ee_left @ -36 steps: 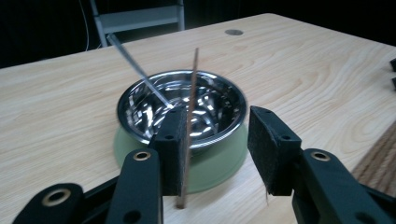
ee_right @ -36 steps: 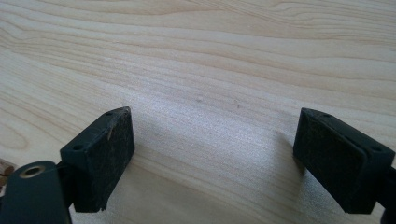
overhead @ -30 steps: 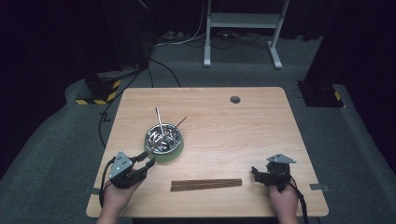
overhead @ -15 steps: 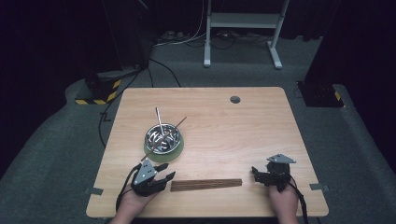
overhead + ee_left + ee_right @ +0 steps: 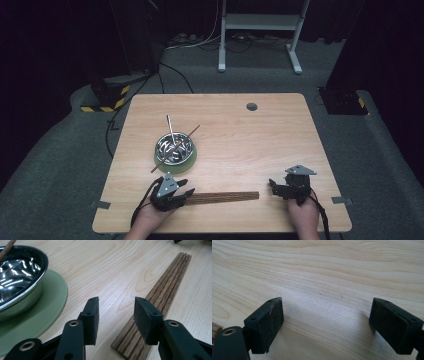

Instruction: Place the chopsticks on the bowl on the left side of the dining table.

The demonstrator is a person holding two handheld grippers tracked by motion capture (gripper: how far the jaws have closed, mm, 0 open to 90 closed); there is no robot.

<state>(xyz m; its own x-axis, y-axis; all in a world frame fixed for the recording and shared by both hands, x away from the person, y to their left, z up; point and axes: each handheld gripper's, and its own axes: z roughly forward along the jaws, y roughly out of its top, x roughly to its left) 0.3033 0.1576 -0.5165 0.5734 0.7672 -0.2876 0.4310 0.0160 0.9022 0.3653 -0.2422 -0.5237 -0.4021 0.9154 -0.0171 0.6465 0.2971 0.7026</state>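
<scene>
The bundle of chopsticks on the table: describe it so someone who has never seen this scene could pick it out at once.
Start at the wooden table and find the steel bowl on its green mat at the left. Nearer the person's edge, a flat row of dark brown chopsticks lies between the two claws, one end at the left claw. Unlike the sticks leaning in the bowl, they lie flat, side by side.

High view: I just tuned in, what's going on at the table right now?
A person holds tongs in each hand at a wooden table. The left tongs are open at the near end of a row of wooden chopsticks, not gripping them. The right tongs rest open past the other end. A steel bowl on a green mat holds utensils.
</scene>
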